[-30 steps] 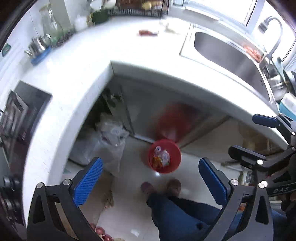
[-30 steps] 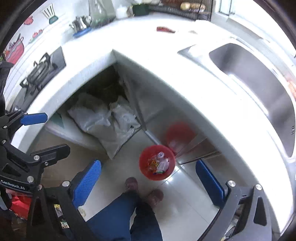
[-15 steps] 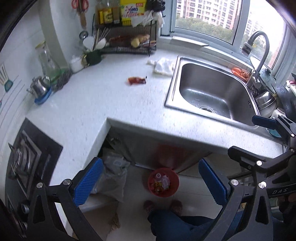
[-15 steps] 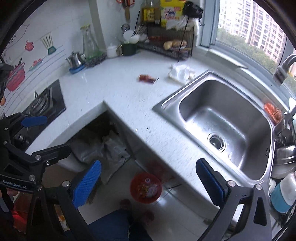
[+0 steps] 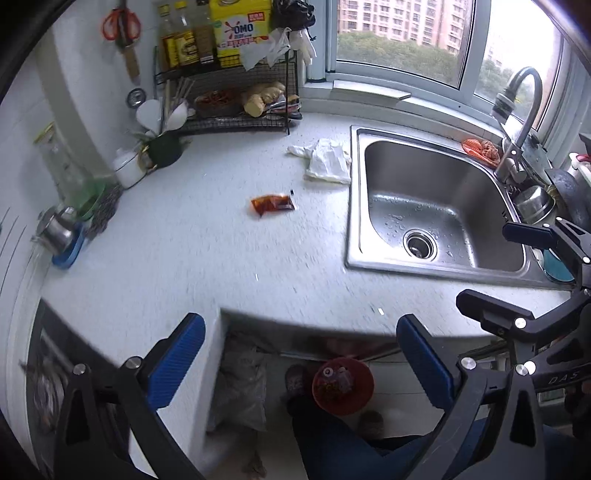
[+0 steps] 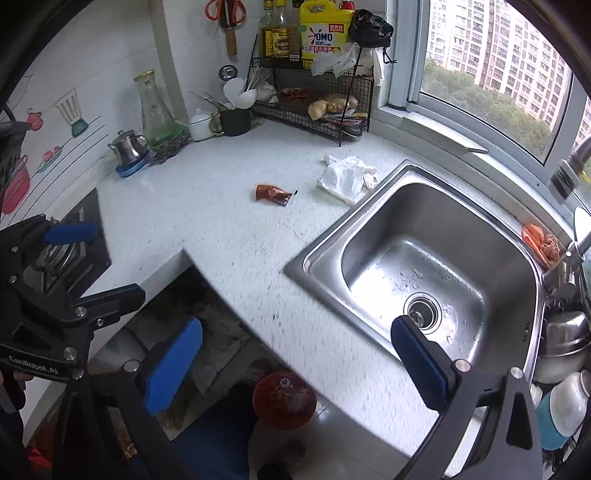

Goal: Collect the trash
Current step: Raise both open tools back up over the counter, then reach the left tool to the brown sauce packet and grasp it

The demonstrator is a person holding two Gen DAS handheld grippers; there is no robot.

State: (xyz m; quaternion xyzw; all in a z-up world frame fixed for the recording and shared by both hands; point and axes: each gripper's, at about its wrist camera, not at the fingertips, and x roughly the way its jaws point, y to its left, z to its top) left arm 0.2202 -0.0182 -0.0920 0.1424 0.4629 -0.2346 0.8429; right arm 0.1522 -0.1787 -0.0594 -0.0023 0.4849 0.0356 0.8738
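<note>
So the trash here is a little red-brown sauce packet [image 5: 272,204] lying flat on the white speckled counter [image 5: 184,258], well ahead of both claws and a bit left of centre in each wrist view, with nothing touching it. Just past it and to the right there's a crumpled white tissue or bag [image 5: 327,160] sitting right beside the sink [image 5: 436,206] rim, can't tell which it is. The red bin [image 5: 342,386] is down on the floor below the counter edge, between the left gripper [image 5: 299,363] fingers in that view, and it already has some wrappers in it. The left gripper is spread wide with nothing between its blue pads [image 5: 177,358], hovering above the counter's front edge. Same deal with the right gripper [image 6: 295,363]: fingers wide apart, nothing held, hanging over the counter edge with its right pad in front of the sink drain [image 6: 423,312]. Further out behind the packet there's a black wire rack [image 5: 236,96] in the corner with bottles and a yellow detergent jug [image 5: 238,31], a dark mug with utensils [image 5: 164,147] to the left of that, and a small metal teapot [image 5: 55,230] on a blue coaster far left. The person's legs in blue trousers [image 5: 332,439] show beside the bin. Faucet [image 5: 517,110] is off to the far right by the window.
</note>
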